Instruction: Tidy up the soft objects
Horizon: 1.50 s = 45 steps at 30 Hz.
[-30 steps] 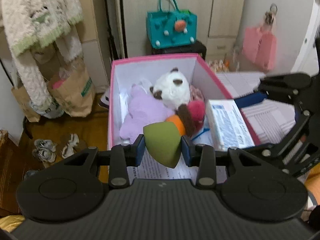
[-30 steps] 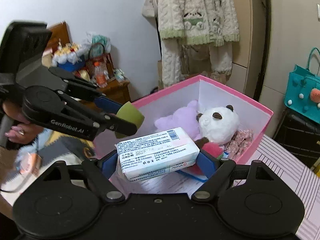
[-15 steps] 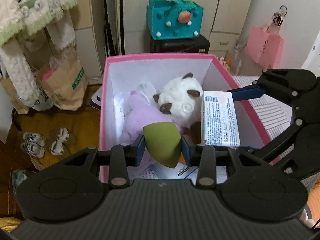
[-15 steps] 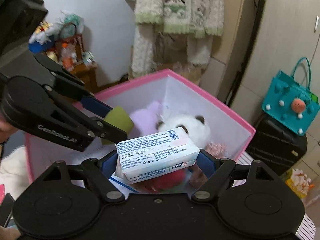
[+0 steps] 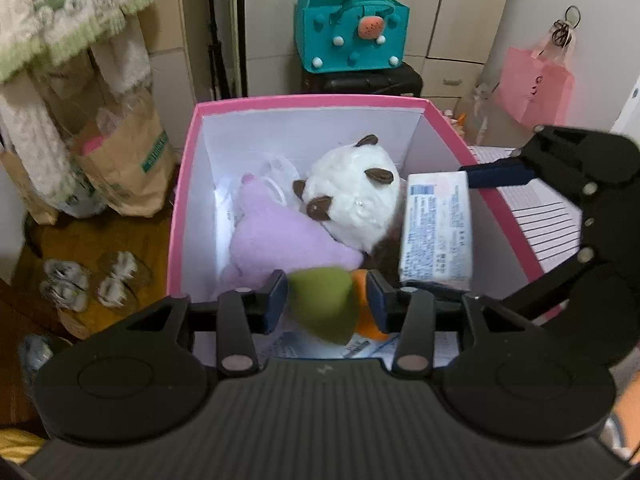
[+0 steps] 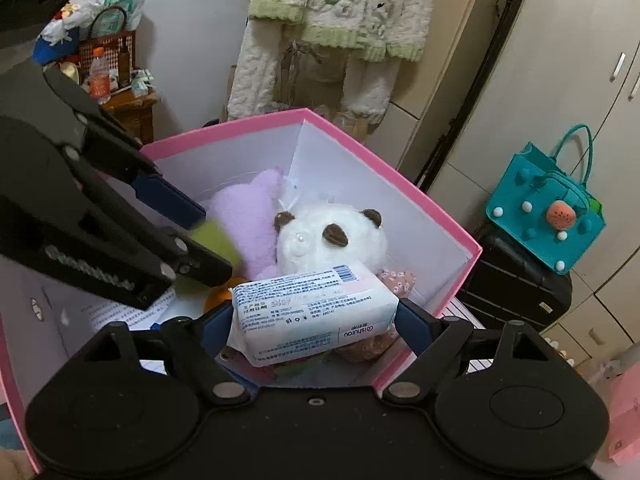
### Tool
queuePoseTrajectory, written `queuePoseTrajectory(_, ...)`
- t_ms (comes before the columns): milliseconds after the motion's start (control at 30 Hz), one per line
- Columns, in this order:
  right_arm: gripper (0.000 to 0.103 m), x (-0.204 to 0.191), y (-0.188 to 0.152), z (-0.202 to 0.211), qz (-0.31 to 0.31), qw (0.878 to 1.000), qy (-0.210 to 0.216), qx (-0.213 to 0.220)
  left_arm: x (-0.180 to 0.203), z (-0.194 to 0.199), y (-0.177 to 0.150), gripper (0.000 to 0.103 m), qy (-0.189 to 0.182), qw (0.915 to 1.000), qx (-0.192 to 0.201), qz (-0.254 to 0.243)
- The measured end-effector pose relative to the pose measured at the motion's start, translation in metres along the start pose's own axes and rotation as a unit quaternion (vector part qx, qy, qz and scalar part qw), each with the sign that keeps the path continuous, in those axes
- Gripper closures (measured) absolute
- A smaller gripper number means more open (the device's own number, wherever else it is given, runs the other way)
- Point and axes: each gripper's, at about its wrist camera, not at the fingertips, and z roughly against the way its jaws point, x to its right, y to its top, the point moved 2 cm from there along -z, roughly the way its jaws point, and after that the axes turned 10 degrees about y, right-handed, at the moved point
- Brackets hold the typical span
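- Two plush toys, a white panda (image 5: 356, 196) and a purple one (image 5: 276, 236), lie in the pink box (image 5: 184, 184).
- Left gripper (image 5: 327, 302) has just been opening; the green sponge (image 5: 324, 304) sits loose between its jaws.
- Right gripper (image 6: 314, 322) is clamped on the tissue pack (image 6: 312, 308) over the box.

The green sponge (image 5: 322, 304) is motion-blurred, hiding whether the left claw (image 5: 327, 300) touches it.

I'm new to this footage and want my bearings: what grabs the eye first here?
A pink-rimmed white cardboard box fills the middle, a fluffy white panda plush inside it against a lilac plush. Over it, the left gripper, its jaws just opening, has an olive-green teardrop sponge between them, and the right gripper grips a white tissue pack.
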Motion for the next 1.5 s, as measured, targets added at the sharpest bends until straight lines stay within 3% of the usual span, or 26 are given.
queuePoseTrajectory(167, 0.012, -0.001, -0.003, 0.02, -0.003, 0.999, -0.006, 0.036, 0.001, 0.013, -0.005, 0.045, 0.007, 0.9998, 0.019, 0.008)
queuePoseTrajectory(400, 0.012, 0.005, -0.015, 0.06, -0.067, 0.992, 0.047, 0.098, 0.001, 0.042, -0.013, 0.029, 0.015, 0.9989, 0.043, 0.013)
queuePoseTrajectory(500, 0.012, 0.004, -0.024, 0.074, -0.083, 0.989, 0.05, 0.112, 0.004, 0.054, -0.017, 0.015, 0.013, 0.9986, 0.049, 0.012)
queuePoseTrajectory(633, 0.012, 0.001, -0.036, 0.088, -0.104, 0.986, 0.051, 0.118, 0.012, 0.072, -0.022, 0.007, 0.029, 0.9976, 0.062, 0.004)
queuePoseTrajectory(800, 0.012, 0.0, -0.05, 0.104, -0.133, 0.982, 0.057, 0.12, 0.019, 0.093, -0.023, 0.005, 0.052, 0.997, 0.055, 0.019)
queuePoseTrajectory(1000, 0.009, -0.004, -0.058, 0.132, -0.15, 0.98, 0.036, 0.129, 0.022, 0.121, -0.027, 0.003, 0.05, 0.9958, 0.062, 0.046)
queuePoseTrajectory(1167, 0.006, -0.006, -0.064, 0.154, -0.181, 0.977, 0.006, 0.113, 0.031, 0.136, -0.032, 0.002, 0.052, 0.9965, 0.058, 0.03)
queuePoseTrajectory(1367, 0.006, -0.009, -0.078, 0.18, -0.184, 0.972, -0.045, 0.137, 0.046, 0.149, -0.037, 0.002, 0.059, 0.997, 0.051, -0.002)
queuePoseTrajectory(1500, 0.006, -0.007, -0.085, 0.198, -0.202, 0.967, -0.039, 0.153, 0.056, 0.157, -0.041, 0.002, 0.07, 0.9961, 0.052, -0.012)
